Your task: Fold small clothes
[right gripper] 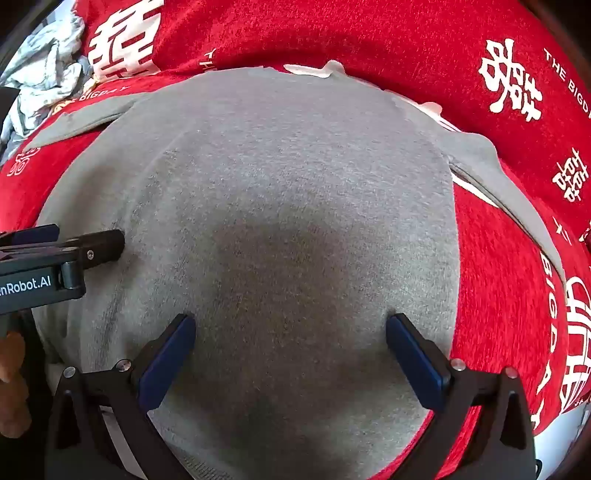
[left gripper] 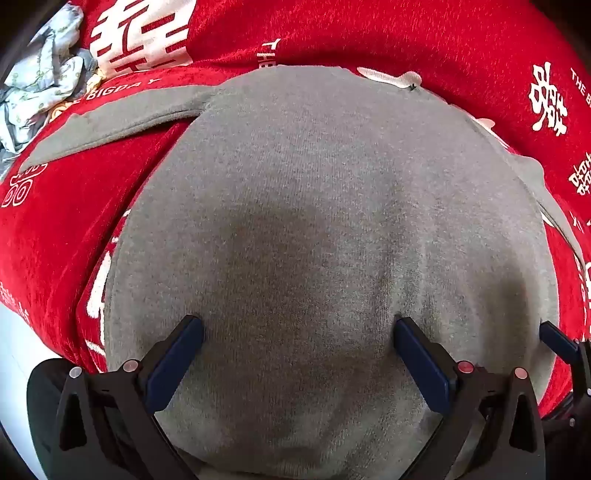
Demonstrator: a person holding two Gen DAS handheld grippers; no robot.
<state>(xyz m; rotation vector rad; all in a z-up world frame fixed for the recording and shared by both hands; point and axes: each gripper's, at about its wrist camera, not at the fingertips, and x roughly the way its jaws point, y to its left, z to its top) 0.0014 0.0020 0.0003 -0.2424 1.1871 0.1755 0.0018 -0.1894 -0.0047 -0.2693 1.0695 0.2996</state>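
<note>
A red cloth (left gripper: 332,33) printed with white characters and the words "THE BIGDAY" covered the desk, and on it lay the gray knit garment (left gripper: 314,206), spread flat and filling most of both wrist views. One sleeve (left gripper: 122,114) stretched out to the far left over the red cloth, and another flap of gray reached toward the right edge. The left hand-held gripper (left gripper: 298,328) hung low over the near part of the garment, its blue-padded fingers spread wide with nothing between them. The right hand-held gripper (right gripper: 290,325) was posed just beside it, likewise spread over the gray fabric, empty. A crumpled pale patterned cloth (left gripper: 40,81) sat at the far left corner, well apart from the garment.
</note>
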